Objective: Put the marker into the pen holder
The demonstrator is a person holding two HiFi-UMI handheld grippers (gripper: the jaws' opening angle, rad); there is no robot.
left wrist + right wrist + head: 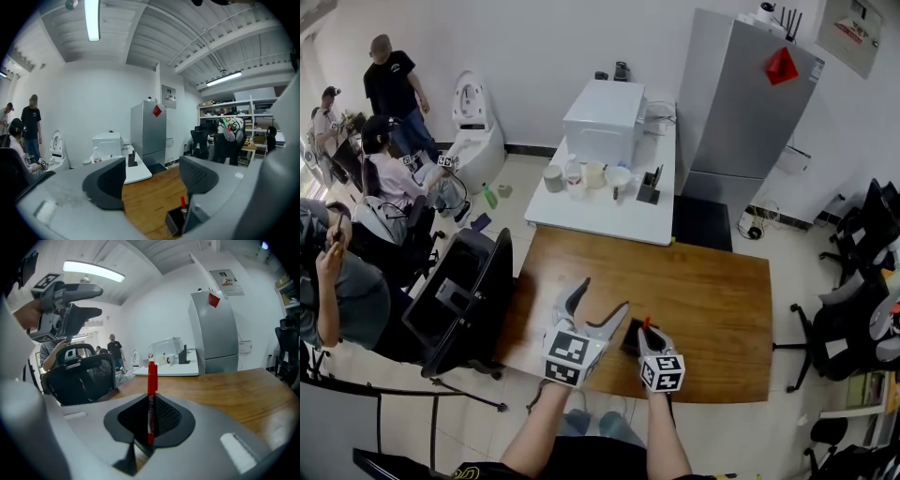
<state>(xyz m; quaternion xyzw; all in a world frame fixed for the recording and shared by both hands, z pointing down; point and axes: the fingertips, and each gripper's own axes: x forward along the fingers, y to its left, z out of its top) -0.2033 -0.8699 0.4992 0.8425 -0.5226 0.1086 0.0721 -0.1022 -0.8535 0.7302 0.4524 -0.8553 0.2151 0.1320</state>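
**Marker clenched in the right tongs, at the pen holder**

The right gripper [149,423] is clamped on the red marker [152,378], its two dark pads pressed on the barrel. The red end stands clear beyond the pads. The left gripper [601,298] is released, with its jaws apart and nothing between them. It hangs above the wooden table [712,300] just to the left of the right one.

The marker is near the table's front edge, about midway along it, right at the black pen holder [630,339]. In the left gripper view its red end shows just above the holder's rim. Whether the lower end is already inside the holder cannot be told, because the gripper covers it.

The marker is likely light and stiff, so it should need little force and should not bend. Its plastic barrel looks smooth and round, and it could pivot or slide between the pads if tilted sharply. The present hold on the barrel (rather than on the cap) seems the right one, since a cap might pull off. The holder looks small and light, and it may shift if the marker knocks its wall
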